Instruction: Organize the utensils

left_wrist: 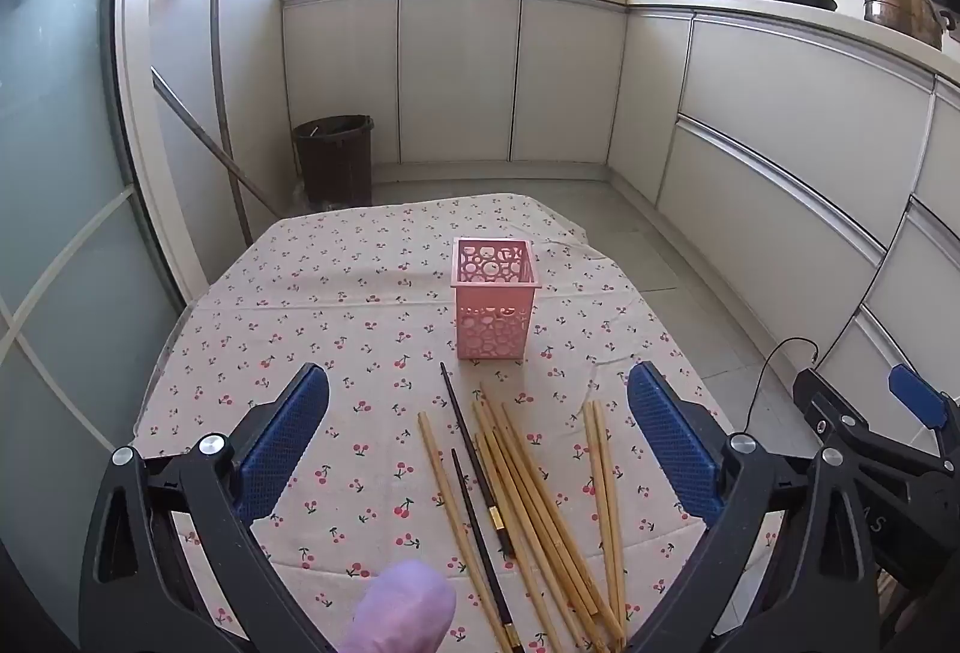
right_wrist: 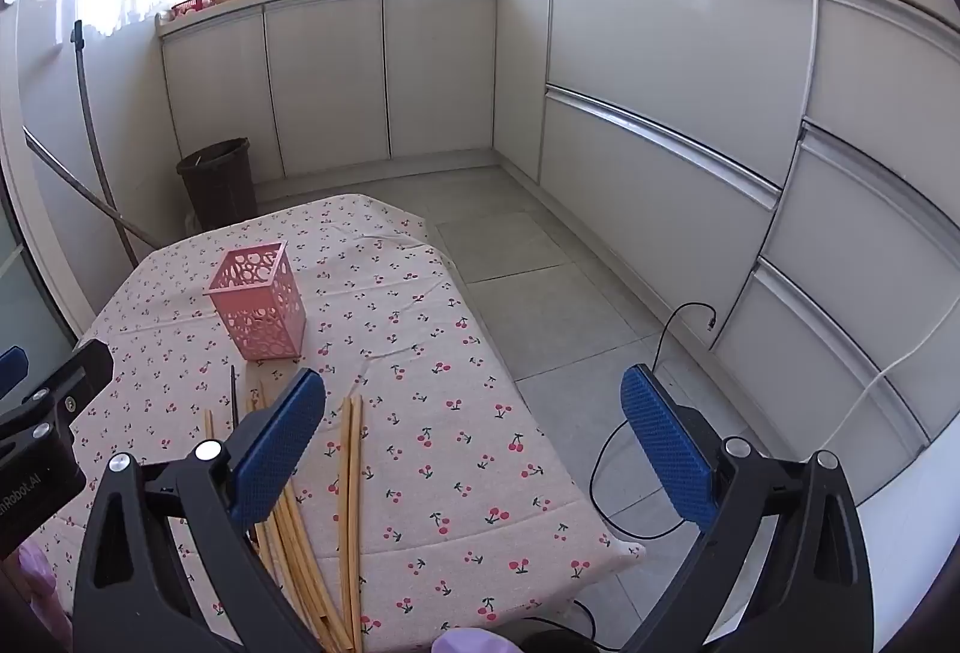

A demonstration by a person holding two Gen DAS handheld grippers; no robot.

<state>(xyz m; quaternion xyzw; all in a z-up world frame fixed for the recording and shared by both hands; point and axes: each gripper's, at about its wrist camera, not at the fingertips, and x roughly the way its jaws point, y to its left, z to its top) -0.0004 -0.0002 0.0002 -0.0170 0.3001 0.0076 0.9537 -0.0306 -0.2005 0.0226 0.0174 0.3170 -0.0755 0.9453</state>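
Observation:
A pink perforated holder [left_wrist: 494,297] stands upright on the cherry-print tablecloth [left_wrist: 360,305]; it looks empty. Several bamboo chopsticks [left_wrist: 540,509] and two dark chopsticks [left_wrist: 474,467] lie loose on the cloth in front of it. My left gripper [left_wrist: 478,443] is open and empty, its blue pads on either side of the pile, above it. In the right wrist view the holder [right_wrist: 259,302] stands at the left and bamboo chopsticks [right_wrist: 350,503] lie near my left finger [right_wrist: 276,449]. My right gripper [right_wrist: 474,449] is open and empty over the table's right edge.
The tablecloth's right edge [right_wrist: 540,449] drops to a tiled floor with a black cable [right_wrist: 630,431]. A dark bin [left_wrist: 333,159] and a long-handled tool [left_wrist: 222,113] stand beyond the table. White cabinets [left_wrist: 780,125] line the back and right. The other gripper [left_wrist: 888,449] shows at right.

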